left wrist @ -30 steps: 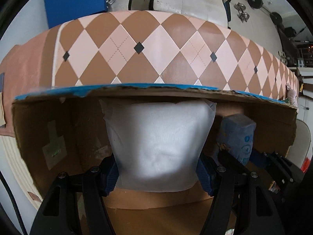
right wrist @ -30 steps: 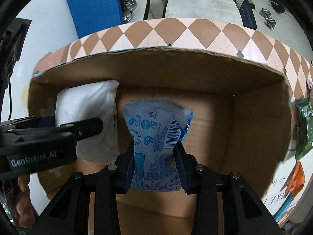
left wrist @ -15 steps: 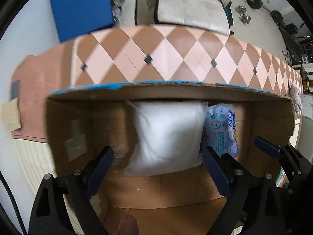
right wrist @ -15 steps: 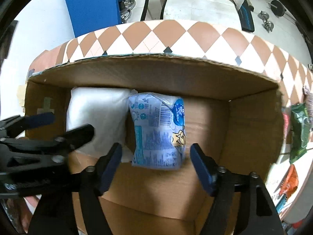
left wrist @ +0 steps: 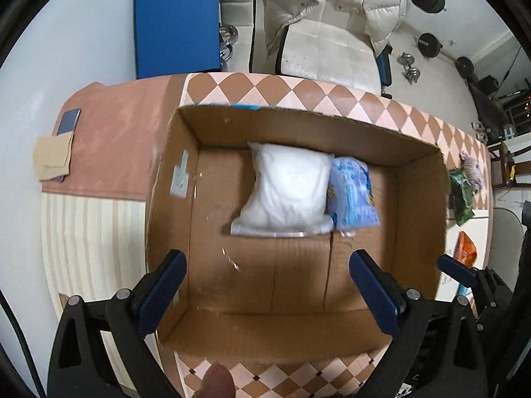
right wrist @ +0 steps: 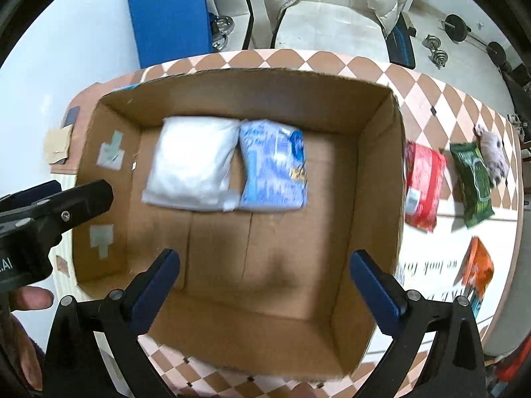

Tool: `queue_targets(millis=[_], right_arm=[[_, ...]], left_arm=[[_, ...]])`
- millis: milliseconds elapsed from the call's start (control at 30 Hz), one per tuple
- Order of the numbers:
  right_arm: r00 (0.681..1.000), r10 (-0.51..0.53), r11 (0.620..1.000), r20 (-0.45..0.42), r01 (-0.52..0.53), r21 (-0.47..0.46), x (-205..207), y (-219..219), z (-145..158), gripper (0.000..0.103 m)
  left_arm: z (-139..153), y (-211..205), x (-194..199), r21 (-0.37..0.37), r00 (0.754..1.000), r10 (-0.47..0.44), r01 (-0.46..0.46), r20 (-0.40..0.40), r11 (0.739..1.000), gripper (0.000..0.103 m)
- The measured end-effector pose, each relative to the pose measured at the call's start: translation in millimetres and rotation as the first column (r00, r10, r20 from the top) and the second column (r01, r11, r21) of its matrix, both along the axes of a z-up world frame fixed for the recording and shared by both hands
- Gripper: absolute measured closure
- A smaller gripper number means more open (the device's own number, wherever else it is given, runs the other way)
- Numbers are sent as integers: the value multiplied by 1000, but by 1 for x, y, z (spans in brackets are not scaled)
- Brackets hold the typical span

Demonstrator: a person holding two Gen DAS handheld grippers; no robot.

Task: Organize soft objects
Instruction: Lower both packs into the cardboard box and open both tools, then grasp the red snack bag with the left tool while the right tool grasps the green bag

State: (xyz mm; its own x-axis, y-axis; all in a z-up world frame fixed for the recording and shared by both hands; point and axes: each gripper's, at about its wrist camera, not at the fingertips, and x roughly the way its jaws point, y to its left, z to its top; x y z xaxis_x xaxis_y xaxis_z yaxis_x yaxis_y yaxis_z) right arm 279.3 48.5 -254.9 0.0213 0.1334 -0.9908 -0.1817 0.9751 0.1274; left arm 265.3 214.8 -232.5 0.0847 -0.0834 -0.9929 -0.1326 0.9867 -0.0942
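Soft packs: two lay inside the cardboard box (right wrist: 381,172), flat on its floor against the far wall. White pillow-like pack (right wrist: 190,162) sat to the left; blue printed pack (right wrist: 273,165) touched its right edge. Side-by-side and pushed to the back wall, likely to leave the near half of the box floor free for more items.

Left gripper (left wrist: 265,287) hovered above the near part of the box, fingers spread wide, nothing between them. Right gripper (right wrist: 264,285) likewise spread and empty, also over the near part of the box. From the right wrist view the left gripper's body showed at the box's left wall.

Outside the box, to its right on the checked tablecloth (right wrist: 428,89): red pack (right wrist: 421,185) just beside the box wall, green pack (right wrist: 474,185) farther right, a greyish plush item (right wrist: 494,156) touching or overlapping the green pack's far end, and an orange pack (right wrist: 478,265) nearer the camera. These appeared to be awaiting collection.

Judgement: two items placed, several left; the red pack is closest for the right gripper. Pack film may slip or crumple under pinch.
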Motion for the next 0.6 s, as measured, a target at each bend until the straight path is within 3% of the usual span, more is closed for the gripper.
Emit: queue_targets(millis=[267, 433, 600], right_arm=[[995, -62, 994, 75, 55, 99, -37, -30, 54, 0], [982, -131, 990, 139, 121, 73, -36, -100, 93, 0], [961, -212, 977, 180, 214, 7, -14, -196, 107, 0]], left_arm=[[47, -28, -33, 39, 997, -32, 29, 76, 999, 1], [79, -87, -20, 49, 985, -112, 107, 128, 993, 1], [73, -176, 23, 43, 968, -233, 230, 93, 972, 1]])
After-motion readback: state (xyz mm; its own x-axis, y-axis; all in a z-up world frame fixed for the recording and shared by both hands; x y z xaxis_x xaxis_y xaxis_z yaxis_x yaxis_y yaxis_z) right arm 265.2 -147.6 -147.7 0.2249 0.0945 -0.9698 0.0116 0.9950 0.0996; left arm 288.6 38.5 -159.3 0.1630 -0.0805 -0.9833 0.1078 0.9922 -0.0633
